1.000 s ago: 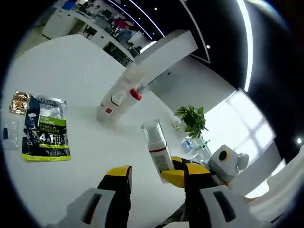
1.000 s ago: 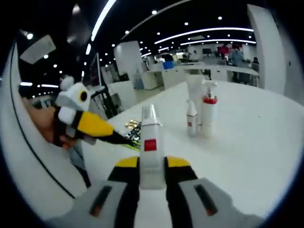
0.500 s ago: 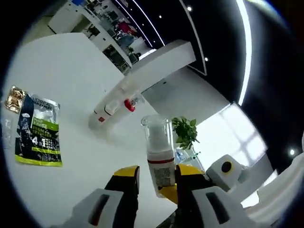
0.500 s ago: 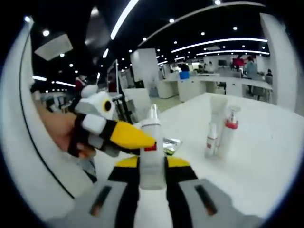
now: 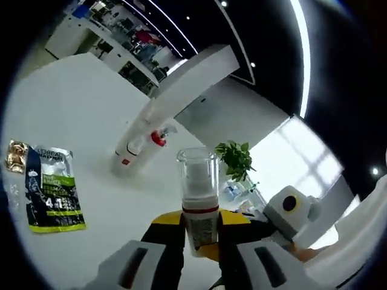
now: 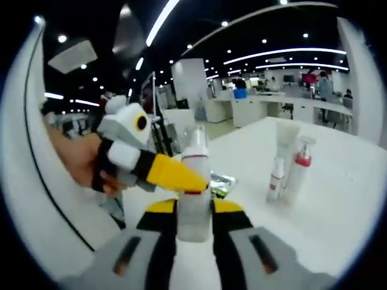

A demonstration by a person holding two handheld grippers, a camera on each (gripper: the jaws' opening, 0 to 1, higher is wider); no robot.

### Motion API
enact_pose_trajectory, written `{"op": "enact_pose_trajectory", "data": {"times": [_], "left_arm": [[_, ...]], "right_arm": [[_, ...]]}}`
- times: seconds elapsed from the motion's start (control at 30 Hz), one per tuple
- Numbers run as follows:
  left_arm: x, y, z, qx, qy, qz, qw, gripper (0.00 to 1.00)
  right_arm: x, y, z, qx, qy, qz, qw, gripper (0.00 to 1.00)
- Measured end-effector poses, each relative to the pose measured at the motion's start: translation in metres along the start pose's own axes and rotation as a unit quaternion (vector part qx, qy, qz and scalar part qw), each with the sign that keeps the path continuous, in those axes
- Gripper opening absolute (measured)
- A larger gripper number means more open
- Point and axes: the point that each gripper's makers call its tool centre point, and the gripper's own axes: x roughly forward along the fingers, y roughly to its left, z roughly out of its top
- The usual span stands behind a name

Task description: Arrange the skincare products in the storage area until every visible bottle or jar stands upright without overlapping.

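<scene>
Both grippers pinch one clear-capped bottle above a white table.

Left gripper view: the left gripper (image 5: 199, 232) clamps the clear-capped bottle (image 5: 198, 199) upright between its yellow-tipped jaws; the right gripper (image 5: 284, 214) comes in from the right, touching the bottle's lower body. On the white table (image 5: 84, 115) lie a green sachet (image 5: 54, 196) and a gold packet (image 5: 15, 157), with a cluster of bottles (image 5: 142, 142) farther off; a potted plant (image 5: 236, 160) stands by a bright window. Right gripper view: the right gripper (image 6: 193, 214) grips the same bottle (image 6: 195, 193), while the left gripper (image 6: 151, 166), held by a hand (image 6: 78, 160), closes on its upper part. Three upright bottles (image 6: 290, 163), one red-collared, stand well apart to the right; an open-plan office lies behind.
</scene>
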Motion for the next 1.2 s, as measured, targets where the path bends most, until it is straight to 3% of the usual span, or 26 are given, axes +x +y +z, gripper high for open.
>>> {"op": "enact_pose_trajectory", "data": {"times": [0.17, 0.3, 0.43, 0.57, 0.63, 0.83, 1.03, 1.13, 1.2], "left_arm": [[0.001, 0.002, 0.001, 0.050, 0.020, 0.005, 0.9986, 0.19], [0.000, 0.005, 0.000, 0.118, 0.048, 0.010, 0.9918, 0.19], [-0.002, 0.006, 0.000, 0.180, 0.068, 0.012, 0.9812, 0.19], [-0.003, 0.003, -0.002, 0.216, 0.082, 0.000, 0.9730, 0.19], [-0.001, -0.004, -0.008, 0.254, 0.099, -0.011, 0.9622, 0.19], [0.002, -0.013, -0.022, 0.295, 0.125, -0.034, 0.9465, 0.19], [0.002, -0.017, -0.030, 0.314, 0.139, -0.050, 0.9379, 0.19], [0.002, -0.018, -0.032, 0.319, 0.144, -0.059, 0.9350, 0.19], [0.001, -0.016, -0.034, 0.326, 0.146, -0.059, 0.9321, 0.19]], "right_arm": [[-0.005, -0.001, 0.001, -0.005, 0.002, 0.010, 0.9999, 0.24], [-0.015, -0.006, 0.001, 0.003, -0.003, 0.020, 0.9998, 0.26], [-0.028, -0.003, 0.012, 0.020, -0.030, 0.040, 0.9986, 0.27], [-0.034, -0.004, 0.026, 0.037, -0.049, 0.041, 0.9973, 0.28], [-0.034, -0.002, 0.040, 0.036, -0.065, 0.042, 0.9963, 0.28], [-0.028, 0.003, 0.049, 0.025, -0.066, 0.053, 0.9961, 0.28], [-0.024, 0.014, 0.034, -0.004, -0.030, 0.075, 0.9967, 0.27], [-0.023, 0.017, 0.027, -0.023, -0.014, 0.078, 0.9965, 0.21], [-0.023, 0.017, 0.027, -0.014, -0.015, 0.082, 0.9964, 0.21]]}}
